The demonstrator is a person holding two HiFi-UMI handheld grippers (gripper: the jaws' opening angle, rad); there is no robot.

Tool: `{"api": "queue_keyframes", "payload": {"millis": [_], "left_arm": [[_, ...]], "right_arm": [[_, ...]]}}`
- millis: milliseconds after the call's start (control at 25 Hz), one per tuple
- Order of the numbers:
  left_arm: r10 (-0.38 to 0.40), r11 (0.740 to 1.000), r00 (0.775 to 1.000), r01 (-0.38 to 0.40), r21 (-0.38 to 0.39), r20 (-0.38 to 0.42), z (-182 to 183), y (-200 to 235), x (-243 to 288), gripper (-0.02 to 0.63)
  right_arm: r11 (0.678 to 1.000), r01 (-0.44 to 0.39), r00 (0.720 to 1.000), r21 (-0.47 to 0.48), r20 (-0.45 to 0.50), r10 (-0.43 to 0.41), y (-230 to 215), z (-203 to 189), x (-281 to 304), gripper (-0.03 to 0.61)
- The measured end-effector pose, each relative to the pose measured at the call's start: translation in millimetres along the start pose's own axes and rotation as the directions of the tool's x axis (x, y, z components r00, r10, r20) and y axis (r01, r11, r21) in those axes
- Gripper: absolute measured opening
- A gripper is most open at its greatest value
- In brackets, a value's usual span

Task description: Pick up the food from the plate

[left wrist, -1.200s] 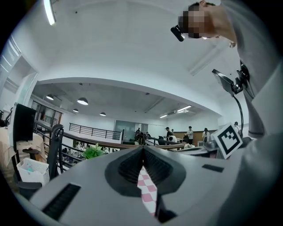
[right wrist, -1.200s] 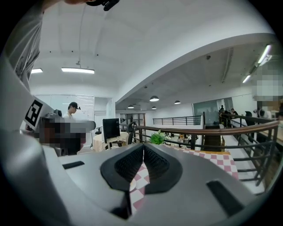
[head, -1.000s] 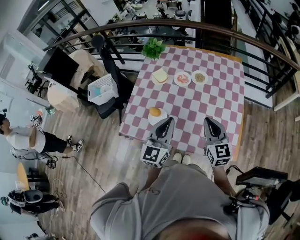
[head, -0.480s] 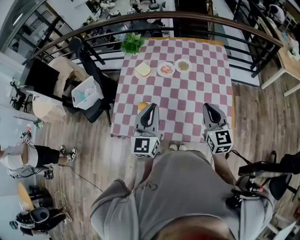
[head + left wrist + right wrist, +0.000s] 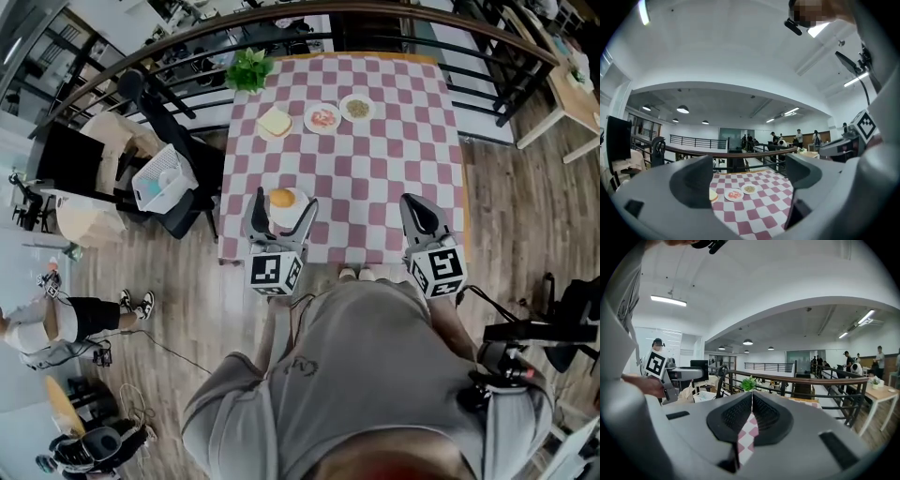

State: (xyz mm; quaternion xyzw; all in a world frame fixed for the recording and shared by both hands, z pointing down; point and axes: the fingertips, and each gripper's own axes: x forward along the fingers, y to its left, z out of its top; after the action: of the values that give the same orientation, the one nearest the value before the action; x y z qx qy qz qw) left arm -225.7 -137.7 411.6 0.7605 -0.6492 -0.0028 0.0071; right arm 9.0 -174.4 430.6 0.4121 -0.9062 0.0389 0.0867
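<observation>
Table (image 5: 394,178) with a red-and-white checked cloth; person stands at its near edge, one gripper in each hand.

Left gripper (image 5: 747,185): jaws opening, standing wide apart; nothing between them in the left gripper view, only the cloth and the far plates (image 5: 322,117) beyond. In the head view the two jaws reach over the near left corner, either side of the near plate (image 5: 274,221).

Right gripper (image 5: 751,411): jaws closed together on nothing, a sliver of cloth showing through the slit; it hangs over the near right edge, well apart from any plate.

Task item: the bun (image 5: 283,198), round and golden, on the near plate; head view puts it between the left jaws, but its own camera looks out level and does not show it, so the jaws probably sit above it.

Step in hand, as I judge: line up and descend for the grasp. Notes for doing it well: tip the left gripper down until the bun appears between the pads; keep the jaws wide while lowering; straddle its widest part, clear of the plate rim; close gently, since bread crushes; lift straight up so the plate stays put.
</observation>
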Motion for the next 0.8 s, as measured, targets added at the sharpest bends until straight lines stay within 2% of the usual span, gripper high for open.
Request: {"api": "queue_keyframes", "payload": {"millis": [160,320,520,640,800], "left_arm": [[0.062,0.998,0.998,-0.062,0.008,-0.012,-10.1,25.5,-4.4,0.471],[0.089,0.996,0.994,-0.089,-0.006,-0.064,-24.0,38.6,-5.5,0.471],[0.097,0.995,0.986,-0.095,0.014,-0.133,-48.5,48.4,-5.0,0.471],[0.053,0.997,0.974,-0.04,0.065,-0.22,-72.9,48.9,-0.5,0.467],[0.0,0.97,0.936,0.086,0.229,-0.353,-108.3,49.7,8.5,0.441]], "right_arm": [[1.0,0.023,0.999,0.003,-0.023,-0.023,-9.0,-8.7,-6.9,0.015],[0.999,0.042,0.998,0.003,-0.036,-0.042,-16.3,-9.6,-13.8,0.015],[0.999,0.043,0.998,0.005,-0.044,-0.043,-16.3,-15.3,-15.0,0.015],[0.999,0.05,0.998,0.01,-0.043,-0.05,-16.7,-15.1,-17.3,0.015],[0.998,0.063,0.997,0.019,-0.053,-0.062,-20.2,-21.7,-20.1,0.015]]}}
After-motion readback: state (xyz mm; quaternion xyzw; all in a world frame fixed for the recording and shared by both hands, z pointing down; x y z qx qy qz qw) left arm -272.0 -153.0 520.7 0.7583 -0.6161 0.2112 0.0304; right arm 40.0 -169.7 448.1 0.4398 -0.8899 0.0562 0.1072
